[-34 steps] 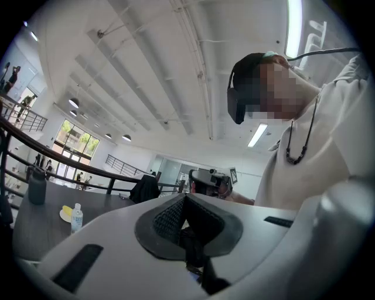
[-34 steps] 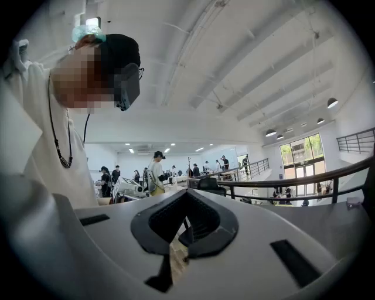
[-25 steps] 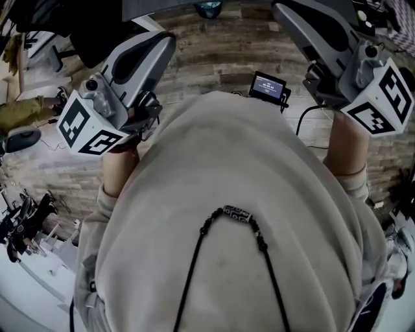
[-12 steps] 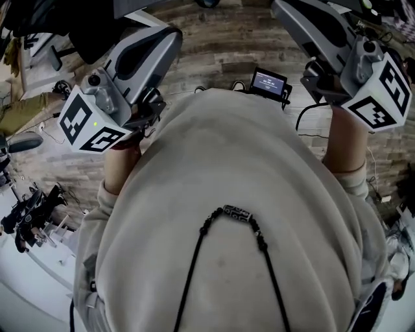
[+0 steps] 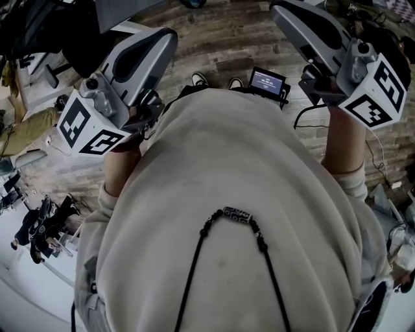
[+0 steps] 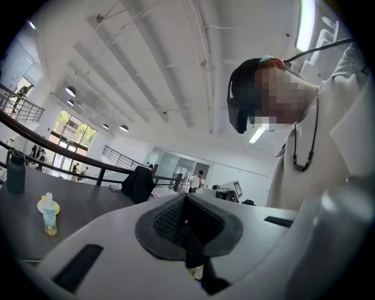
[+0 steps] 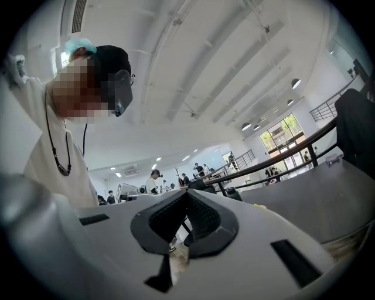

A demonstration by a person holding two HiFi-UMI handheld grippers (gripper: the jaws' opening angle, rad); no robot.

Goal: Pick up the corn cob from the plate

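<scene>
Neither a corn cob nor a plate shows clearly in any view. My left gripper (image 5: 162, 40) is held up beside my chest at the left of the head view, and my right gripper (image 5: 280, 9) is up at the right. Both point away from me. In the left gripper view the left gripper (image 6: 186, 200) has its dark pads together with nothing between them. The right gripper (image 7: 187, 196) looks the same in its own view. Far off on a dark table (image 6: 88, 205) stands a small bottle (image 6: 50, 214) beside something yellow.
My pale sweater (image 5: 240, 214) fills most of the head view. Below it are a wood-pattern floor (image 5: 220, 39), shoes (image 5: 200, 79) and a small lit screen (image 5: 268, 83). Clutter lies at the left (image 5: 39, 224). A railing (image 6: 70, 167) runs behind the dark table.
Both grippers have sunk a little and stay shut. The floor has shifted in the head view, and a pair of shoes has come into sight.
</scene>
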